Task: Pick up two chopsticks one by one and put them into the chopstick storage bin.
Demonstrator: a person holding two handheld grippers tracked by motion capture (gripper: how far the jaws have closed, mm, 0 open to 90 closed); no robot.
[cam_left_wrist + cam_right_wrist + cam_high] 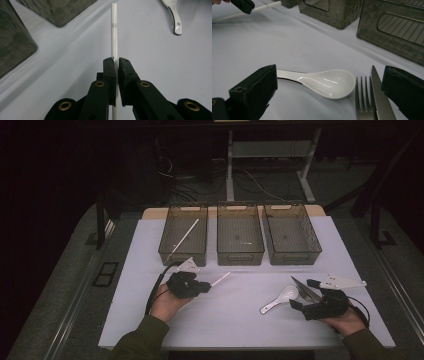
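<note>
Sorting cutlery: your left hand-held gripper [117,65] is clenched on a white chopstick [114,30] above the bench's middle, near the left bin [183,251] where its mate lies. Lift it in next. Your right hand-held gripper [329,96] stands released around the spoon [329,83].

I see a white work surface [250,320] lit from above, set on a table with a pale wooden edge [155,212] showing at the far side. Around it the room is dim: grey floor [60,285] on both sides, and a tangle of cables [190,182] on the floor beyond. Farther back I make out the white legs of a desk frame [230,165], with the rest lost in darkness.
</note>
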